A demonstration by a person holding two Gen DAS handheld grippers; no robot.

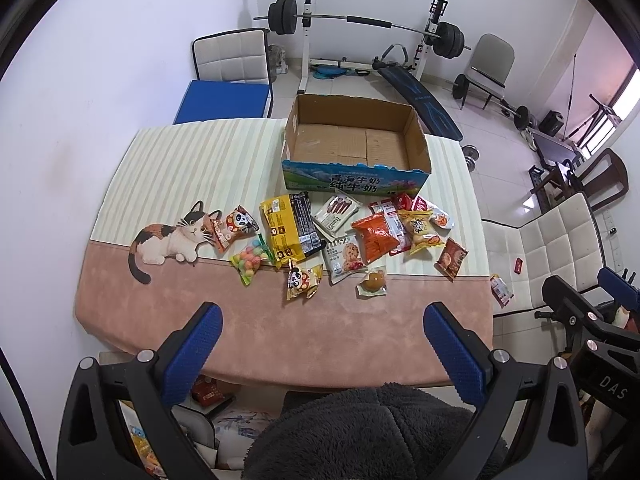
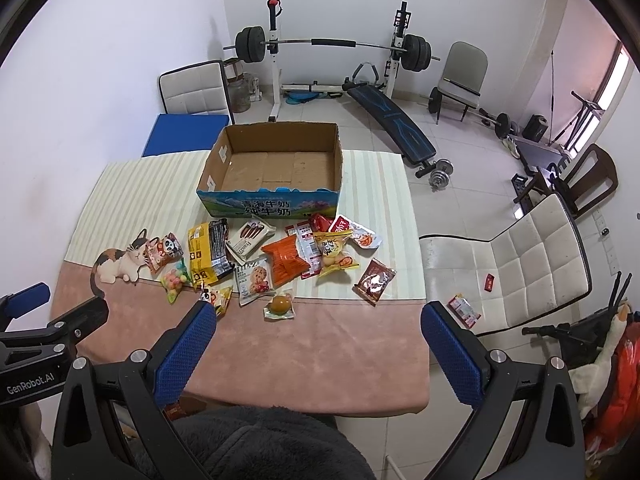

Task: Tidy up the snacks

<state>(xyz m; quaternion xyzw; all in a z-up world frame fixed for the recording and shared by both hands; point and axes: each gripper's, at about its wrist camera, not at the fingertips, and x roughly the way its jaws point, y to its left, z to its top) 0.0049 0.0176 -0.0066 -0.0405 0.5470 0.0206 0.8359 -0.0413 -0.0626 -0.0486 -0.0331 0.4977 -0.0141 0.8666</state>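
Observation:
An open, empty cardboard box (image 1: 356,140) (image 2: 276,164) stands at the far side of the table. Several snack packets lie in front of it: a yellow bag (image 1: 290,228) (image 2: 204,254), an orange bag (image 1: 374,236) (image 2: 286,258), a cookie packet (image 1: 344,258) (image 2: 254,278), a panda packet (image 1: 302,280) (image 2: 216,298), a round pastry (image 1: 372,282) (image 2: 279,305) and a brown packet (image 1: 451,258) (image 2: 374,280). My left gripper (image 1: 322,320) and right gripper (image 2: 318,320) are both open and empty, held above the table's near edge.
The table has a striped and pink cloth (image 1: 280,332) with a cat figure (image 1: 172,240). A white chair (image 2: 516,264) at the right holds two small packets (image 2: 464,310). Another chair (image 1: 232,60), a blue mat and gym equipment (image 1: 360,28) stand beyond.

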